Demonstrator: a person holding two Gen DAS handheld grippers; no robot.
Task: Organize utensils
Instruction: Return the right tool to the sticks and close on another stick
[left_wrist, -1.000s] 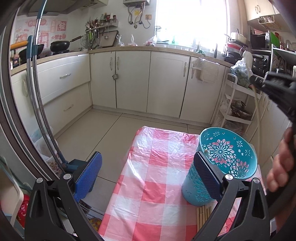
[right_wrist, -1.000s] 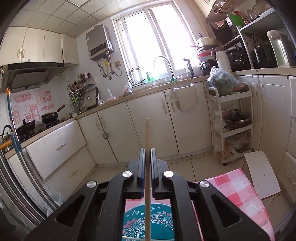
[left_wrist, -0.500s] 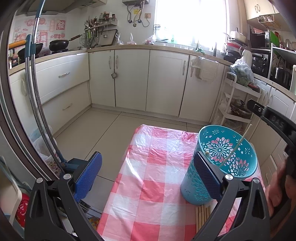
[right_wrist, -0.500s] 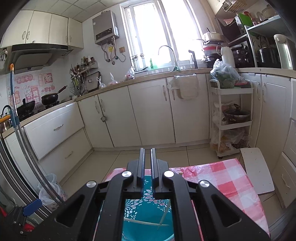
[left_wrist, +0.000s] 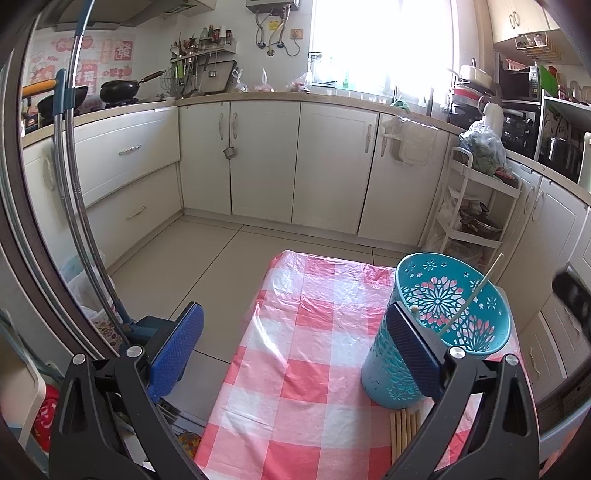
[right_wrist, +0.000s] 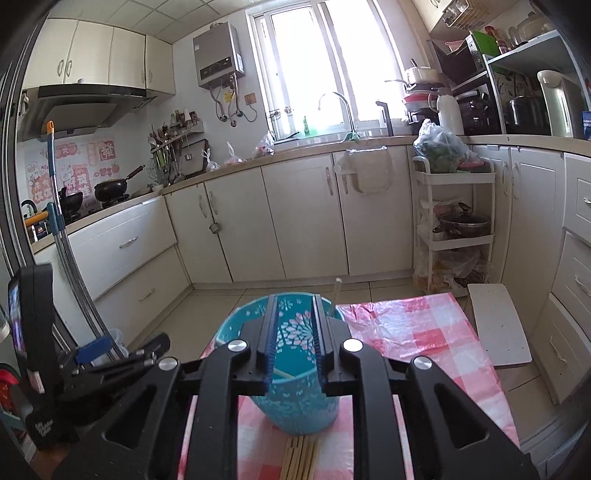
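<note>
Since the earlier frames, the chopstick (left_wrist: 476, 295) had been released by the right claw (right_wrist: 291, 347) and was left leaning in the holder (left_wrist: 443, 325), its tip over the far rim. That claw's jaws, parted and empty, were held just above the holder's near rim. More chopsticks (right_wrist: 301, 458) were seen lying flat on the checked cloth (left_wrist: 303, 362) under and behind the right claw, touching the holder's base. The left claw (left_wrist: 295, 350) was spread wide and empty, with the holder just beyond its right finger (left_wrist: 413, 350).
</note>
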